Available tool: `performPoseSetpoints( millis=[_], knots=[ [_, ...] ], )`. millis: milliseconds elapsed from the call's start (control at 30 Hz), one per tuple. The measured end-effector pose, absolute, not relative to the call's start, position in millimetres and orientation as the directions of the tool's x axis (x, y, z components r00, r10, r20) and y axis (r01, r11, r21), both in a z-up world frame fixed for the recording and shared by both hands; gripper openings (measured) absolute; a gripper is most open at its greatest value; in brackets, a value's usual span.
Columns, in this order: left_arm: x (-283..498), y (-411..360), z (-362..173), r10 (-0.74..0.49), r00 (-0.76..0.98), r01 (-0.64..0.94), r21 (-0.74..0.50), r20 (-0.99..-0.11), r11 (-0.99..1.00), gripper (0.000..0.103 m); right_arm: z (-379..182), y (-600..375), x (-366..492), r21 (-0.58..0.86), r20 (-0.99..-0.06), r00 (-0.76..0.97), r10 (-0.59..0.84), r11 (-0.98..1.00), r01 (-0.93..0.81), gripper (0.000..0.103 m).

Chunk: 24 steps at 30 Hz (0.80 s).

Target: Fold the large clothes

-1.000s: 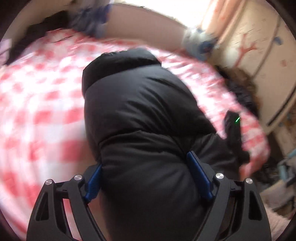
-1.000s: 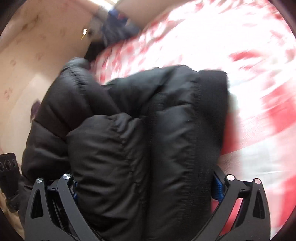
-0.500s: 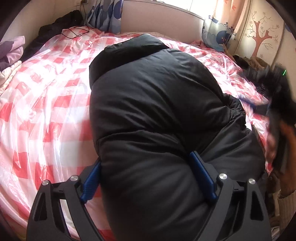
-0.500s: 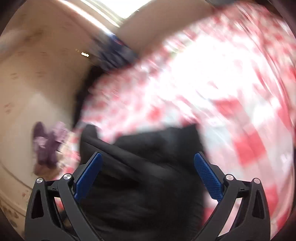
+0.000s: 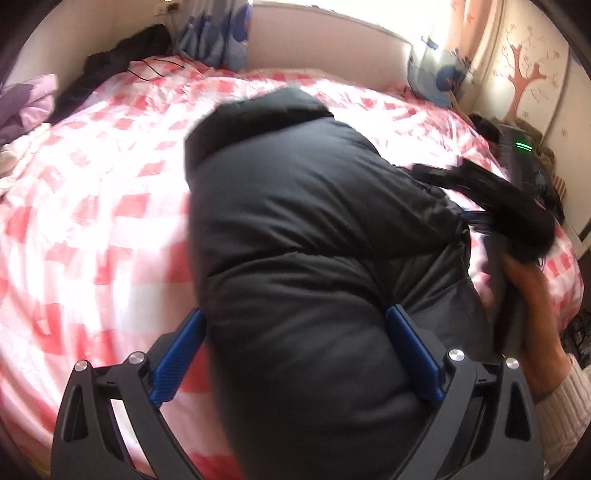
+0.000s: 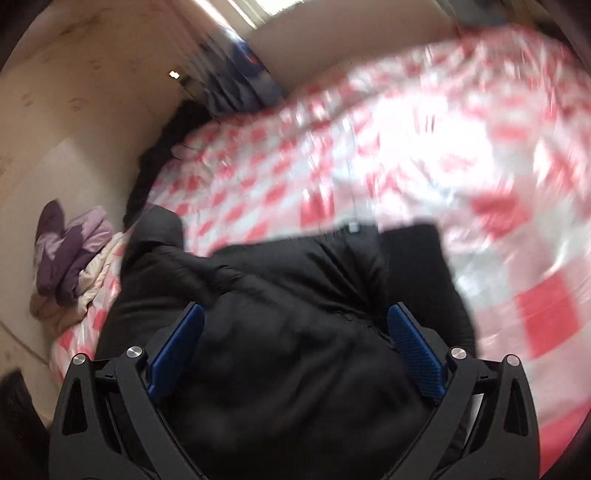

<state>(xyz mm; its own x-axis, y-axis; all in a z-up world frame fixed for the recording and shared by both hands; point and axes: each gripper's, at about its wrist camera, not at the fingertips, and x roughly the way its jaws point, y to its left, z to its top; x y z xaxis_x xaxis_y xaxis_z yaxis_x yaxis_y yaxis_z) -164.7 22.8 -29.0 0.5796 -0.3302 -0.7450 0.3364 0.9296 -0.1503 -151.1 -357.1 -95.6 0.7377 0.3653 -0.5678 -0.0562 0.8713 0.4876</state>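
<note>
A black puffer jacket (image 5: 314,240) lies folded into a thick bundle on the red-and-white checked bed (image 5: 92,206). My left gripper (image 5: 295,350) straddles the bundle's near end. Its jaws are opening, and the padding bulges between the blue pads (image 5: 413,354) without being pinched. In the right wrist view the same jacket (image 6: 295,314) lies below and beyond my right gripper (image 6: 295,347), whose jaws stand wide apart above the fabric. In the left wrist view the right gripper (image 5: 498,206) is a blurred dark shape at the jacket's right side, held by a hand (image 5: 532,306) in a white knit sleeve.
Purple and cream bedding (image 6: 70,254) is heaped at the bed's left side. Dark clothes (image 5: 125,59) and a cable lie near the headboard (image 5: 321,40), with blue curtains (image 5: 214,33) behind. A wall with a tree decal (image 5: 521,77) stands at the right.
The right gripper has let go of the jacket and lifted away, so more of the bed shows beyond it. The left gripper's jaws have widened around the bundle and sunk slightly.
</note>
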Motion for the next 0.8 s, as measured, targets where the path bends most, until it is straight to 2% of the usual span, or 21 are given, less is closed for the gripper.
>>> performPoseSetpoints(
  millis=[67,100,167,267,333,467,567,633,800],
  knots=[
    [-168.5,36.4,-19.1,-0.319,0.618,0.301,-0.159,-0.719,0.94,0.093,-77.1,-346.0,-180.5,0.393,-0.539,0.774,0.333,0.912,-0.119,0.096],
    [-167.9,40.5,-19.2,-0.313,0.625,0.285,-0.163,-0.715,0.944,0.094,-80.6,-338.0,-186.5,0.335,-0.575,0.76,0.302,0.935,-0.118,0.096],
    [-162.7,42.0,-28.5,-0.313,0.602,0.275,-0.178,-0.735,0.945,0.094,-118.5,-320.5,-179.3,0.239,-0.719,0.638,0.275,0.96,-0.145,0.096],
    [-167.3,31.3,-39.9,-0.276,0.601,0.268,-0.137,-0.75,0.954,0.095,-134.1,-345.3,-175.5,0.371,-0.745,0.573,0.341,0.926,-0.069,0.096],
    [-177.6,24.4,-32.7,-0.244,0.626,0.271,-0.087,-0.74,0.959,0.095,-117.8,-355.7,-191.7,0.372,-0.726,0.609,0.319,0.927,-0.043,0.096],
    [-187.1,15.9,-27.8,-0.17,0.669,0.256,0.009,-0.724,0.967,0.095,-84.5,-355.5,-246.4,0.344,-0.651,0.688,0.32,0.933,-0.108,0.096],
    [-190.7,13.0,-25.9,-0.144,0.686,0.236,0.031,-0.713,0.971,0.095,-120.0,-340.3,-256.1,0.292,-0.771,0.554,0.315,0.947,-0.133,0.096],
    [-192.7,9.0,-24.6,-0.129,0.686,0.24,0.055,-0.716,0.969,0.095,-130.3,-353.5,-257.1,0.376,-0.772,0.516,0.37,0.921,-0.099,0.096],
    [-197.9,4.3,-20.5,-0.096,0.708,0.244,0.115,-0.699,0.963,0.095,-60.2,-370.0,-246.5,0.357,-0.665,0.675,0.32,0.93,-0.089,0.096]
  ],
)
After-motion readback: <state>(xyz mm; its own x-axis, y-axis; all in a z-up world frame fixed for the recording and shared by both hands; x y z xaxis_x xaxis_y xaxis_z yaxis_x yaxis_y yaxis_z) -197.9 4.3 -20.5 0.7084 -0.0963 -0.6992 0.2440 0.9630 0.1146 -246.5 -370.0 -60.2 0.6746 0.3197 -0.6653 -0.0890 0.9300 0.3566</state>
